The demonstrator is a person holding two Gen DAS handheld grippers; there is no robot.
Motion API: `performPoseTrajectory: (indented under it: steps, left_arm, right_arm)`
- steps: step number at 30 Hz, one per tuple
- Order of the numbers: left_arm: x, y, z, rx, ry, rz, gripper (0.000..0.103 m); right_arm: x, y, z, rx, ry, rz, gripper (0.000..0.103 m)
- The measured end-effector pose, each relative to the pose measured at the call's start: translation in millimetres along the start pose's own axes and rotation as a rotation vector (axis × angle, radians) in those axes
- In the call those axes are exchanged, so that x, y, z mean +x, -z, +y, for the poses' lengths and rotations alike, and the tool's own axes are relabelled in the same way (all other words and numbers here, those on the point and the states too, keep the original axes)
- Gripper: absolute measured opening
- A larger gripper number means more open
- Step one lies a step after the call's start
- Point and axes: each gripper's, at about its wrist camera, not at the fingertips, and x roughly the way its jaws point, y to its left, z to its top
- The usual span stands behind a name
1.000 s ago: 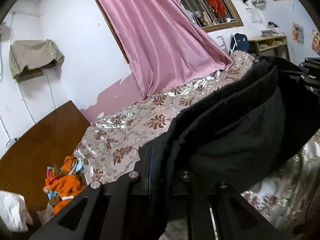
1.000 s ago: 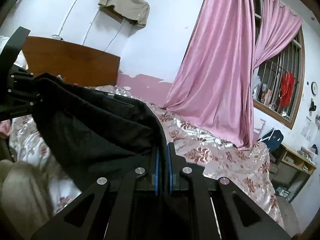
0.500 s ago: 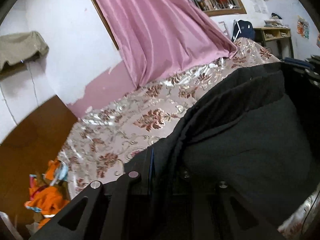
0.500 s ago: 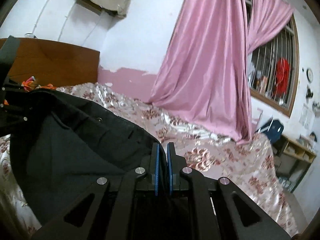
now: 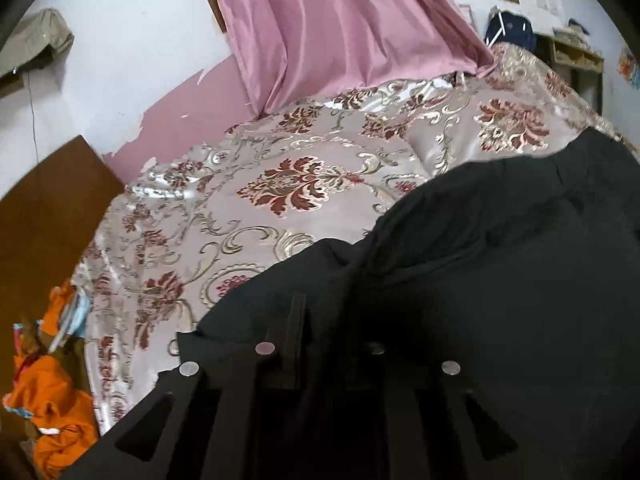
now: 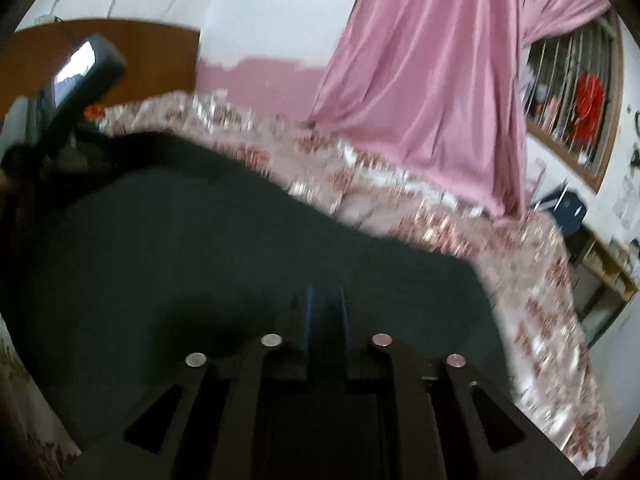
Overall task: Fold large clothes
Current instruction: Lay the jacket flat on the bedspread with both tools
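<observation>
A large black fabric garment [image 5: 500, 280], carried in the air a second ago between two hand-held claws, now lies spread across the bed, filling the space ahead of and beside both tools. The cloth that hung in a sagging swag between them is flattened into one broad dark sheet, which suggests a fold has just been laid down and the release is under way.

The left gripper [image 5: 316, 332] has just been parting its jaws by a sliver; dark cloth drapes over and between the fingers, and whether the pads still pinch it cannot be told. The right gripper [image 6: 325, 312] has likewise just been easing apart: a narrow slot shows between its blue-edged fingers, with the garment lying under and around them, though blur hides whether the cloth is pressed. The left tool's black body shows at the far left of the right-hand view.

Beyond the claws stretches the shiny silver-pink bedspread with maroon floral medallions [image 5: 280, 208]. Farther ahead a long pink satin curtain [image 5: 332, 28] drops from a barred window [image 6: 572, 92] onto the bed's far edge. A brown wooden headboard [image 5: 44, 216] stands to the left of the left claw, with a heap of orange clothing [image 5: 52, 412] low beside it. A dark blue backpack [image 5: 510, 34] leans near a wooden shelf at far right.
</observation>
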Motion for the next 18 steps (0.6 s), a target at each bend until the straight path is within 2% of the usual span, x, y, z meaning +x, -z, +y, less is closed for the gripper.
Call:
performPoseTrajectory:
  steps: [5, 8, 9, 10, 11, 12, 13, 14, 16, 18]
  left_arm:
    - [-9.5, 3.7, 7.4, -0.037, 0.049, -0.033, 0.017]
    - [-22.8, 2.8, 17.3, -0.111, 0.06, -0.046, 0.028]
    - [-27.7, 1.9, 21.0, -0.138, 0.07, -0.052, 0.04]
    - [-32.5, 1.4, 24.3, -0.159, 0.084, -0.064, 0.065]
    - [-41.6, 1.0, 28.3, -0.187, 0.09, -0.093, 0.08]
    - [-48.4, 1.2, 30.2, -0.203, 0.083, -0.118, 0.097]
    - [-60.7, 2.6, 32.4, -0.22, 0.07, -0.165, 0.097]
    - [-68.2, 3.2, 33.5, -0.222, 0.07, -0.187, 0.097]
    - [-81.0, 5.8, 32.0, -0.217, 0.065, -0.182, 0.097]
    - [-92.2, 14.1, 26.4, -0.21, 0.073, -0.18, 0.097]
  right_arm:
    - [8.4, 10.3, -1.4, 0.046, -0.004, 0.034, 0.014]
    - [8.2, 13.9, 0.2, 0.046, 0.01, 0.042, 0.019]
    - [8.0, 14.3, -0.6, 0.048, 0.01, 0.045, 0.021]
    - [7.5, 15.2, -2.9, 0.056, 0.005, 0.047, 0.024]
    - [5.0, 16.4, -5.0, 0.067, -0.004, 0.047, 0.027]
    - [3.6, 16.5, -7.1, 0.077, -0.009, 0.047, 0.034]
    - [1.1, 17.0, -9.1, 0.089, -0.012, 0.044, 0.044]
    - [0.9, 16.4, -10.9, 0.098, -0.017, 0.041, 0.049]
    - [-5.1, 18.2, -16.7, 0.124, -0.043, 0.024, 0.064]
    - [-10.7, 21.2, -20.7, 0.139, -0.081, 0.012, 0.069]
